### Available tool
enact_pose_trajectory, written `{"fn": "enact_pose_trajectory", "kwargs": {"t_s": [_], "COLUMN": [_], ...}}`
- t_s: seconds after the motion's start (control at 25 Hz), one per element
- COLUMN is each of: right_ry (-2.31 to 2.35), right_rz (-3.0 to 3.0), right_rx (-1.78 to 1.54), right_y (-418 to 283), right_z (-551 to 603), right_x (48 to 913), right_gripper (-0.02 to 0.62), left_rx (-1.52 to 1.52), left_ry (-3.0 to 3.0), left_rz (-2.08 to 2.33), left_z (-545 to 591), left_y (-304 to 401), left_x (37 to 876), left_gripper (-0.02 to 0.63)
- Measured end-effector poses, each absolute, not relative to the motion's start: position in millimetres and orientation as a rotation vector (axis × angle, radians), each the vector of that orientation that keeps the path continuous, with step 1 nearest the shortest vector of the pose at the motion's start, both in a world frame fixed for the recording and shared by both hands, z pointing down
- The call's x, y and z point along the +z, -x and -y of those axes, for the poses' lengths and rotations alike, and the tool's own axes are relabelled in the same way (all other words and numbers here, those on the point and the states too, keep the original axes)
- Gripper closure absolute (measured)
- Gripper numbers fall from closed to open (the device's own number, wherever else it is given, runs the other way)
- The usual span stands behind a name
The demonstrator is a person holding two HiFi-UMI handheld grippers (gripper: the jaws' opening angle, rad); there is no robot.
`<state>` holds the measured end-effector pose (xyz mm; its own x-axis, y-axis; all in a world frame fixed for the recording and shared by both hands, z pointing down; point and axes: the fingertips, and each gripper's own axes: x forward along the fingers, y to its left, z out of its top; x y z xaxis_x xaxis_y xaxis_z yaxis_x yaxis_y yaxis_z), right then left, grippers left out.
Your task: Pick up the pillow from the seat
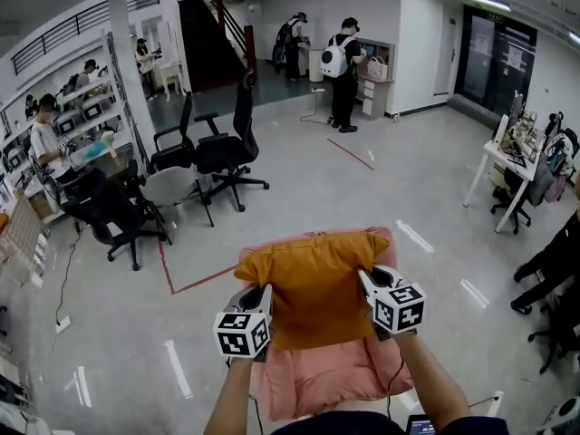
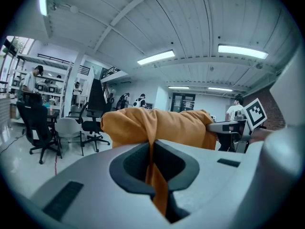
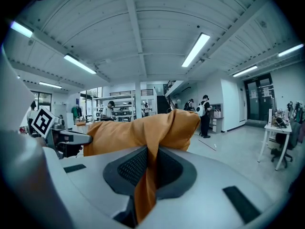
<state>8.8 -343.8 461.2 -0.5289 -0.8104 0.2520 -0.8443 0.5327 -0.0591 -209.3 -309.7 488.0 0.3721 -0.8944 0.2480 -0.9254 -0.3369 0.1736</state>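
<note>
Gripping: the orange pillow (image 1: 313, 284) hangs stretched between the two claws, with a pinch of its cover caught in each. It sits above the pink seat (image 1: 317, 383), which shows past its near and side edges.
Left gripper (image 1: 257, 303): jaws closed tight on a fold of orange cloth at the pillow's left edge; the cloth runs down through the slot between the pads.
Right gripper (image 1: 367, 286): likewise clamped on a fold at the right edge, with the pillow bulging out ahead of the jaws.
Step in hand: judged to be the lift, well advanced. Whether the pillow is fully clear of the seat cannot be told from above.
Doing it well: raise both claws together, level and at the same spacing, so neither thin fold is tugged out. Only cloth is held, so avoid jerks.
Writing: none readable; only black-and-white square markers on each claw's cube.
Around: office chairs (image 1: 213, 152) and people (image 1: 344, 71) stand far ahead of the claws.
</note>
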Motion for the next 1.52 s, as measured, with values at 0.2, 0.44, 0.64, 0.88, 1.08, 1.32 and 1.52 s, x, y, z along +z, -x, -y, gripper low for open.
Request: {"fn": "enact_pose_trajectory", "kwargs": {"t_s": [0.2,0.44,0.64,0.88,1.08,1.32,1.52], "right_ry": [-1.428,-1.45,-1.466,-1.484,-1.484,-1.473,-1.474], "right_rz": [2.577,2.571,2.565,2.573,2.586,2.602,2.619], "right_rx": [0.246,0.247,0.256,0.254,0.249,0.261,0.261], "right_y": [-4,1,2,-8,-14,-35,-54], "right_z": [329,313,302,296,289,274,261], "right_x": [458,456,459,453,451,448,442], "right_gripper": [0.541,0.541,0.541,0.541,0.541,0.541,0.541], "left_rx": [0.143,0.138,0.13,0.108,0.104,0.107,0.107], "left_ry": [-2.376,-2.391,-2.4,-2.416,-2.416,-2.405,-2.409], "left_rz": [1.598,1.58,1.569,1.566,1.573,1.591,1.598], "left_z": [296,283,275,272,264,248,234], "left_y": [214,221,222,213,207,187,168], "left_x": [483,481,483,474,473,466,461], "left_gripper": [0.583,0.583,0.583,0.583,0.583,0.583,0.583]}}
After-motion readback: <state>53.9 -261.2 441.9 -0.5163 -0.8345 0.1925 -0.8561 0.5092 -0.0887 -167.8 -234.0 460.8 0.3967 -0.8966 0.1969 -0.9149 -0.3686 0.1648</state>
